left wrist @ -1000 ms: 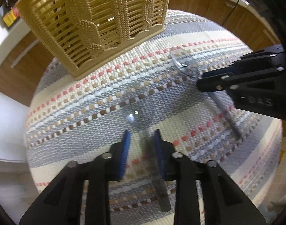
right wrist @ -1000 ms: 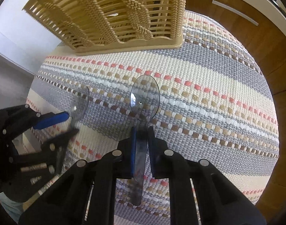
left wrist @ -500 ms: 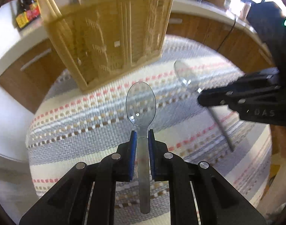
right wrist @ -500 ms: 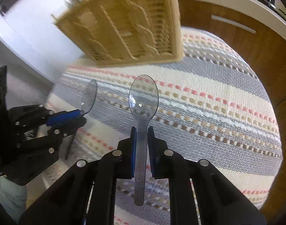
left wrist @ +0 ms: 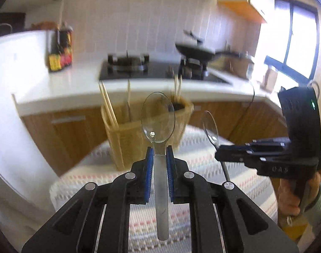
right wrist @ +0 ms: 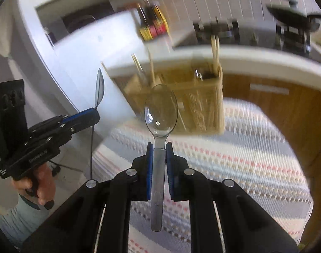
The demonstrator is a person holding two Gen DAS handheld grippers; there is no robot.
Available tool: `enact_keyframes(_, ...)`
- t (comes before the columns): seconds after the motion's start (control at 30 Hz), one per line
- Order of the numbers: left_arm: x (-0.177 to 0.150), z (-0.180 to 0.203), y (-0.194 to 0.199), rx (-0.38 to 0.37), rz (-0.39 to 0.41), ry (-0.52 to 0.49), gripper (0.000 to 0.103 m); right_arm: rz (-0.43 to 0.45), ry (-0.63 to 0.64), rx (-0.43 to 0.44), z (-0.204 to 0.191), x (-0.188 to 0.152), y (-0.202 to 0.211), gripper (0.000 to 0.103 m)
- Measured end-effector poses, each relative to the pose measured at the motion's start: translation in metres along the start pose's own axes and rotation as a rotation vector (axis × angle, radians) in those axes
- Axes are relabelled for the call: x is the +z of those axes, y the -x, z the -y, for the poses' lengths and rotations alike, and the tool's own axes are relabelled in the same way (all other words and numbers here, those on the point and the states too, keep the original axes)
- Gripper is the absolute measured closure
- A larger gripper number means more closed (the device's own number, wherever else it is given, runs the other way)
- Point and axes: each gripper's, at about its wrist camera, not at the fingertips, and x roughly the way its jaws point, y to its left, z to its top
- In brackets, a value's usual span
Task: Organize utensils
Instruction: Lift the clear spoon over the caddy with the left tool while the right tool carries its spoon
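My left gripper [left wrist: 160,150] is shut on the neck of a clear plastic spoon [left wrist: 158,120], bowl up, held in the air in front of the tan woven utensil basket [left wrist: 126,141]. At the right of the left wrist view the right gripper [left wrist: 218,150] holds a second clear spoon [left wrist: 211,128]. In the right wrist view my right gripper [right wrist: 160,146] is shut on that clear spoon [right wrist: 161,111], lifted before the basket [right wrist: 204,105]. The left gripper [right wrist: 96,112] shows at the left with its spoon [right wrist: 99,88] edge-on. Chopsticks [left wrist: 108,103] stick out of the basket.
The basket stands at the far edge of a striped woven mat [right wrist: 244,151]. Behind it runs a white counter [left wrist: 61,88] with a gas hob [left wrist: 126,65], a black pan [left wrist: 195,51] and sauce bottles [left wrist: 60,52]. Wooden cabinet fronts [right wrist: 272,105] lie below. A hand [left wrist: 291,198] grips the right tool.
The left gripper closed on the spoon that lay on the mat. Both grippers rose with their spoons and tilted up, so the basket top and kitchen counter came into view.
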Motion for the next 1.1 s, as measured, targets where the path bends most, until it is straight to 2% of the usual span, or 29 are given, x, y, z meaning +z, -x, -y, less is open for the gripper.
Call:
enact_keyframes(0.2,0.023,0.001,0.023,0.005,0.181,0.033,0.093,0.180,0.032,0.006,-0.027,0.022,0.017,0.093)
enact_keyframes(0.33,0.031,0.011,0.027,0.033,0.300,-0.046,0.093,0.277,0.056,-0.017,-0.034,0.035,0.025,0.093)
enact_keyframes(0.5,0.043,0.005,0.023,0.020,0.394,-0.033,0.093,0.390,0.081,-0.045,-0.040,0.053,0.035,0.093)
enact_keyframes(0.57,0.050,0.004,0.017,0.042,0.412,-0.051,0.093,0.421,0.090,-0.056,-0.040,0.061,0.034,0.093)
enact_keyframes(0.73,0.060,-0.003,0.008,0.043,0.477,-0.050,0.093,0.486,0.105,-0.091,-0.041,0.074,0.028,0.093)
enact_keyframes(0.8,0.062,-0.002,-0.001,0.100,0.498,-0.076,0.092,0.517,0.114,-0.130,-0.040,0.078,0.023,0.093)
enact_keyframes(0.9,0.065,-0.003,-0.015,0.128,0.503,-0.099,0.092,0.526,0.117,-0.167,-0.032,0.086,0.010,0.093)
enact_keyframes(1.1,0.065,-0.025,-0.034,0.134,0.527,-0.026,0.092,0.547,0.075,-0.263,-0.009,0.100,-0.017,0.093)
